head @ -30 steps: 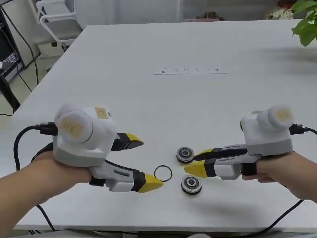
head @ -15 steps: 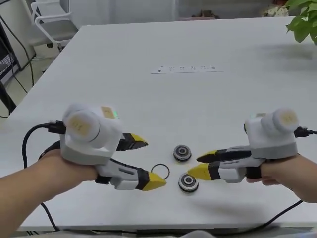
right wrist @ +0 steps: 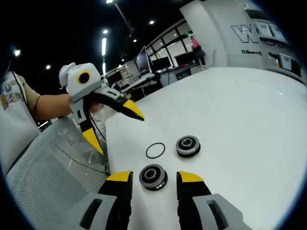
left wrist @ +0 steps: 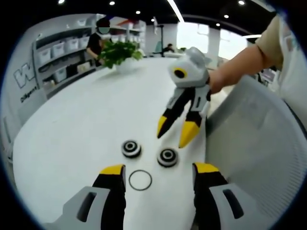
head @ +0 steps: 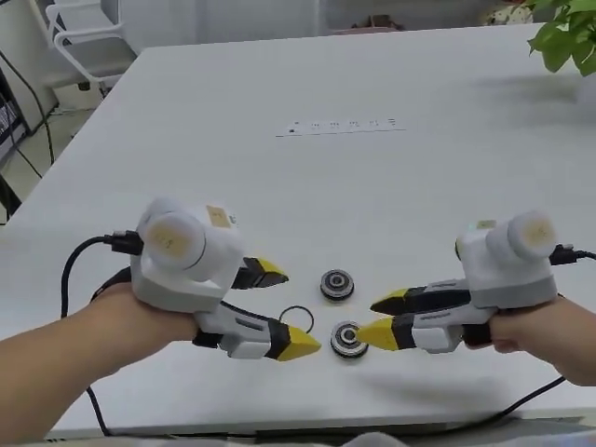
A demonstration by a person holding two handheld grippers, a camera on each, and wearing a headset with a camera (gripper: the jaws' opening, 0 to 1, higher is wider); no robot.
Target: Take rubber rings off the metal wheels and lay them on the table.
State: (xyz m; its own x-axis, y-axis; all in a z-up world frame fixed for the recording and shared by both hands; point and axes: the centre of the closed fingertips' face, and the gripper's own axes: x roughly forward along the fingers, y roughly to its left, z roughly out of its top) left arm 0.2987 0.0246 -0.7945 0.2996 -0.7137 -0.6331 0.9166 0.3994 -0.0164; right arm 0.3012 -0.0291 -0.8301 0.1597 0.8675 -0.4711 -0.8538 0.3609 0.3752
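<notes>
Green plant (head: 563, 37), white chair (head: 82, 35), printed strip (head: 340, 125), shelved bins (left wrist: 62, 48)

Far across, the surface (head: 279, 196) lies open but for a printed strip (head: 340, 125). Near, the gap between left tool (head: 293, 307) and right tool (head: 371, 319) is crowded by the far wheel (head: 337, 284), near wheel (head: 346, 338) and a loose ring (head: 300, 310).

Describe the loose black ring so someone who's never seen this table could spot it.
Start at the near edge of the big white table, where the left hand-held gripper holds its yellow-tipped jaws open. The thin black rubber ring lies flat on the table between them, beside two round metal wheels. Unlike those thick discs, it is a bare hoop with table showing through.
</notes>
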